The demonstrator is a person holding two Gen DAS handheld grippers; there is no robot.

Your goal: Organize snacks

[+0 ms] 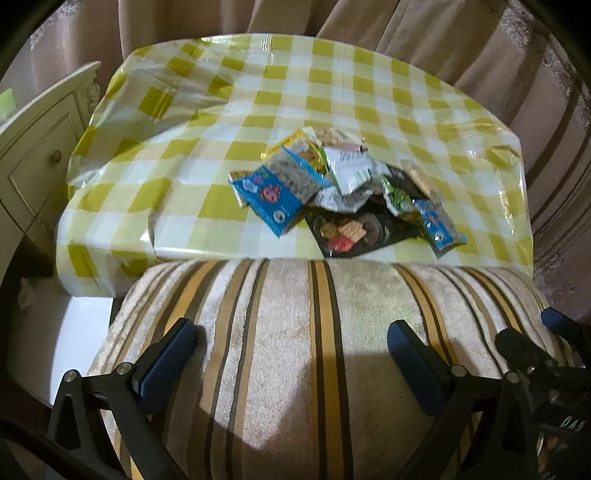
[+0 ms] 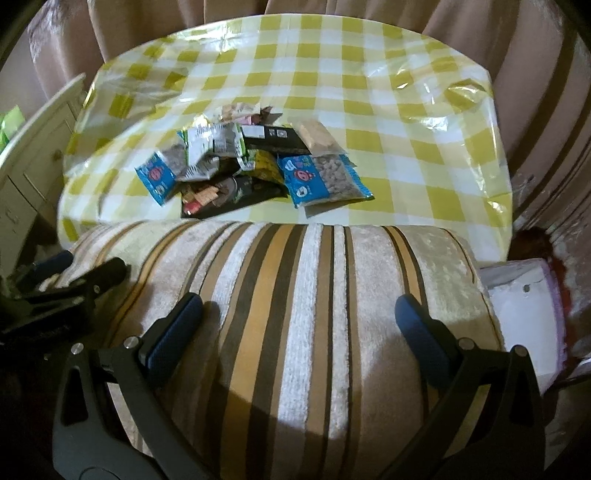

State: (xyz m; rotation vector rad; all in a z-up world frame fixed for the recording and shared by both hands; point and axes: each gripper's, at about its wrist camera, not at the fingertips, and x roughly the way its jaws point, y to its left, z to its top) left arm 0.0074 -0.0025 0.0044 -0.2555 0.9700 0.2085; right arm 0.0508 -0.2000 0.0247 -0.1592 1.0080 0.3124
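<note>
A heap of snack packets (image 1: 343, 184) lies on a table with a yellow-and-white checked cloth (image 1: 295, 85); it also shows in the right wrist view (image 2: 251, 162). It holds blue packets (image 2: 321, 179), a black packet (image 1: 351, 230), white and green ones. My left gripper (image 1: 291, 339) is open and empty, held over a striped chair back (image 1: 288, 332), well short of the heap. My right gripper (image 2: 299, 314) is open and empty over the same chair back (image 2: 295, 295). Each gripper shows at the edge of the other's view.
Beige curtains (image 1: 443, 33) hang behind the table. A cream cabinet (image 1: 40, 147) stands at the left. A white box or bag (image 2: 524, 317) sits at the right of the chair. The striped chair back stands between both grippers and the table.
</note>
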